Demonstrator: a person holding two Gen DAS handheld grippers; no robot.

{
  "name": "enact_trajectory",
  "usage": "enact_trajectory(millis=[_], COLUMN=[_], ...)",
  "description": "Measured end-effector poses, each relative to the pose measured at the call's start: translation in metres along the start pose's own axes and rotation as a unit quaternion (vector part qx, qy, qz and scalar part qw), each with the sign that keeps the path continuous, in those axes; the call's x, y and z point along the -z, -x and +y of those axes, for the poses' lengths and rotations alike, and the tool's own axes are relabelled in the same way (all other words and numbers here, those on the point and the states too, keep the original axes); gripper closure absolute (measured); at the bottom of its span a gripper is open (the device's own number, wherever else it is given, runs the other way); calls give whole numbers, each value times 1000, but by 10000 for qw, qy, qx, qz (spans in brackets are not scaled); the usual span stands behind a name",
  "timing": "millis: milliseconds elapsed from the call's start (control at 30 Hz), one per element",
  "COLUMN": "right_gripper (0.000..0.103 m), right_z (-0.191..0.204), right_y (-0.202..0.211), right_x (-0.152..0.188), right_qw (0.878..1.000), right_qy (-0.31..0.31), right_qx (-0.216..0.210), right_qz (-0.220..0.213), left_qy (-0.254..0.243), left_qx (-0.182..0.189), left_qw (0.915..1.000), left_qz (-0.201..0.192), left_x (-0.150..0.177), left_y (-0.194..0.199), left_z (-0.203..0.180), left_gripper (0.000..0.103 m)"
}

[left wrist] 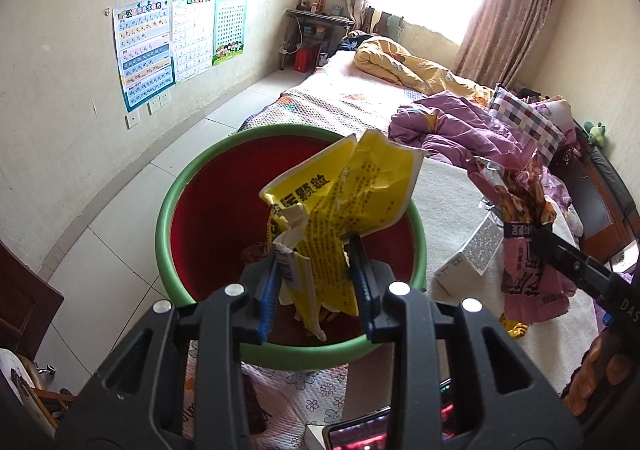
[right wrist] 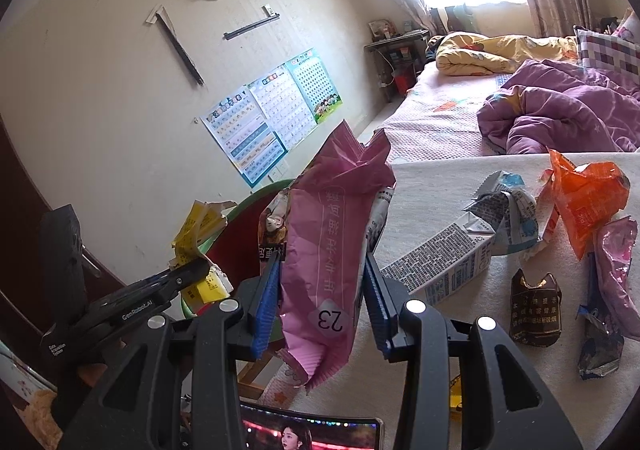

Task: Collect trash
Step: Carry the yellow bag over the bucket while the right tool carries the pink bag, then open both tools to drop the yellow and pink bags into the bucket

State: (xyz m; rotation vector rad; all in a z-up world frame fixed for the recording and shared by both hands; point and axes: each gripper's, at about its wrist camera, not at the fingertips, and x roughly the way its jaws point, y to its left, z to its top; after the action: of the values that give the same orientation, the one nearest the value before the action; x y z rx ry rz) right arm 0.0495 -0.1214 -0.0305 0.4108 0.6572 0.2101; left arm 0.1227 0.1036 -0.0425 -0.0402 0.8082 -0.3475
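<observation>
My left gripper (left wrist: 316, 282) is shut on a crumpled yellow wrapper (left wrist: 344, 194) and holds it above the open mouth of a round bin (left wrist: 176, 186) with a green rim and red inside. My right gripper (right wrist: 320, 290) is shut on a pink wrapper (right wrist: 332, 234) with other crumpled packets bunched behind it. In the left wrist view the right gripper (left wrist: 532, 238) hangs to the right of the bin with the pink wrapper (left wrist: 528, 274). In the right wrist view the left gripper (right wrist: 192, 270) with the yellow wrapper (right wrist: 196, 226) sits at the left, over the bin (right wrist: 256, 194).
On the white cloth (right wrist: 440, 194) lie a printed carton (right wrist: 440, 262), a crumpled blue-white packet (right wrist: 512, 210), an orange wrapper (right wrist: 584, 202), a brown packet (right wrist: 536, 310) and a pink wrapper (right wrist: 616, 266). A bed with a purple quilt (left wrist: 460, 130) lies beyond. A phone (right wrist: 312, 434) is below.
</observation>
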Motion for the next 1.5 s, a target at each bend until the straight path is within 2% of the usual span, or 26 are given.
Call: enact_trajectory(millis=[400, 967, 1033, 1067, 1100, 1300, 1500], right_gripper=[64, 62, 58, 57, 56, 55, 55], right_z=[18, 49, 50, 51, 52, 52, 43], right_y=[-27, -64, -67, -67, -67, -58, -36], right_x=[-7, -10, -10, -9, -9, -4, -3], right_qw=[9997, 9971, 9965, 9964, 9963, 9969, 9977], right_qy=[181, 510, 515, 519, 527, 448, 499], right_qx=[-88, -419, -488, -502, -513, -518, -384], right_qz=[110, 391, 443, 441, 436, 388, 265], left_qy=[-27, 64, 133, 173, 203, 264, 163], left_qx=[-109, -294, -360, -359, -374, -457, -292], left_qw=[9999, 9993, 9991, 9991, 9990, 9986, 9993], left_qz=[29, 226, 194, 155, 103, 50, -147], left_x=[-10, -11, -12, -11, -11, -11, -12], left_y=[-16, -40, -38, -37, -34, -30, -20], left_z=[8, 20, 22, 24, 26, 32, 21], left_gripper=[72, 72, 62, 53, 50, 49, 49])
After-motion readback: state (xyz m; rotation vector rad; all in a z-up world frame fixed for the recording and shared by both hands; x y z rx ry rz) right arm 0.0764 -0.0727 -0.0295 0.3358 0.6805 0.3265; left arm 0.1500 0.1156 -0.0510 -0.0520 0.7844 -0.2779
